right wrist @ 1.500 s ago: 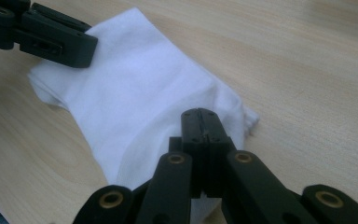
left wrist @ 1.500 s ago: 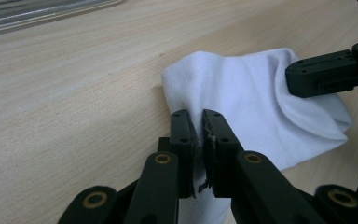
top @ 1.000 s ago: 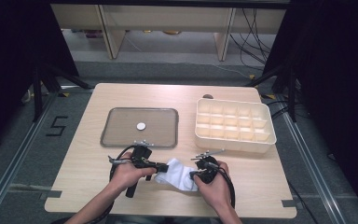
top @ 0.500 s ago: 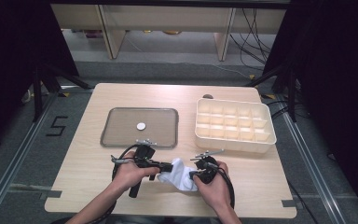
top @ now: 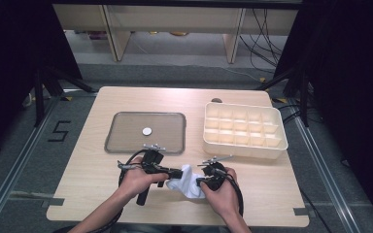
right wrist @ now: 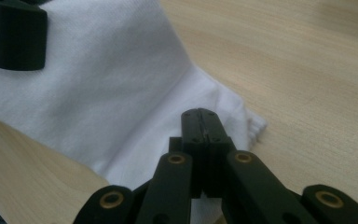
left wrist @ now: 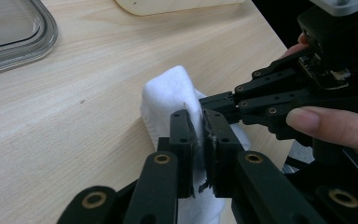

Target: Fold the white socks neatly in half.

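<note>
We hold the left gripper (left wrist: 199,140) clamped on one end of a white cloth (left wrist: 168,93), and the right gripper (right wrist: 204,126) pinched tight on its other end, so the cloth (top: 187,180) hangs between the two just above the table (top: 77,165). Beyond the grippers lie a tray (top: 126,141) with a small white disc (top: 147,131) and, to the right, a divided box (top: 245,131).

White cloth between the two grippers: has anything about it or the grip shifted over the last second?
No visible change. The left gripper and right gripper stay shut on the white cloth near the table's front edge. The grey tray with its small white disc and the compartment box are where they were.
</note>
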A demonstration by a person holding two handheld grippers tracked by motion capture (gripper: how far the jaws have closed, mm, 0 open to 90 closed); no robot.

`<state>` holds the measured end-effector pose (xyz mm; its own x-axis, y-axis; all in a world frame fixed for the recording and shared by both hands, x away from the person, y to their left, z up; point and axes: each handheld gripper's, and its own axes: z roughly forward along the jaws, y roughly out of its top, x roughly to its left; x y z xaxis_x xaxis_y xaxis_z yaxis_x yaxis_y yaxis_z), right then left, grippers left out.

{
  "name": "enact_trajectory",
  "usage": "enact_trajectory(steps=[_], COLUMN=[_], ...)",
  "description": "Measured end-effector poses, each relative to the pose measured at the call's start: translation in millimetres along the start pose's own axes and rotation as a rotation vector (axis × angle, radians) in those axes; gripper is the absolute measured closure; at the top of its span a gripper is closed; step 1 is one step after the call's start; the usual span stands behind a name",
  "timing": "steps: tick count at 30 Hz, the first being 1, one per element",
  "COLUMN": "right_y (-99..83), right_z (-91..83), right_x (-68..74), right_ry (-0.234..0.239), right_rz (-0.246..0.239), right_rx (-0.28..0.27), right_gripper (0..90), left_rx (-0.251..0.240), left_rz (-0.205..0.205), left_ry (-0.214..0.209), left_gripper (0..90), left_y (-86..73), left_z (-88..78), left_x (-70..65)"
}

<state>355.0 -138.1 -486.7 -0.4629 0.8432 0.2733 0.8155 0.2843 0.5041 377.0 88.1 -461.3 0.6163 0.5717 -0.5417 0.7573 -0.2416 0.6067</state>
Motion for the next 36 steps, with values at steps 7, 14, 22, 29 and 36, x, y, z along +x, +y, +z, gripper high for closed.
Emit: enact_trajectory(steps=[7,14,22,29,36], right_y=[1.4,2.2,4.2,1.2,-12.5], right_z=[3.9,6.0,-7.1,-34.1,-23.0], right_x=[2.6,4.5,6.6,-10.6,-17.0], right_ry=[0.012,0.016,0.003,-0.061,-0.069], right_rz=[-0.009,-0.012,-0.016,0.030,0.041], right_rx=[0.002,0.005,-0.059,-0.072,-0.020], right_gripper=[90.0,90.0,88.6,90.0,89.5], left_rx=[-0.004,-0.002,0.010,-0.004,-0.005], left_rz=[0.001,-0.003,0.004,0.052,0.007], left_ry=[-0.004,0.001,0.034,0.023,0.018], left_gripper=[82.3,82.2,82.3,82.2,82.1], left_y=[1.4,1.5,1.4,3.3,2.0], left_z=[-0.1,-0.2,-3.8,-2.9,-2.2], left_x=[-2.6,-2.0,-2.8,-0.2,-3.1])
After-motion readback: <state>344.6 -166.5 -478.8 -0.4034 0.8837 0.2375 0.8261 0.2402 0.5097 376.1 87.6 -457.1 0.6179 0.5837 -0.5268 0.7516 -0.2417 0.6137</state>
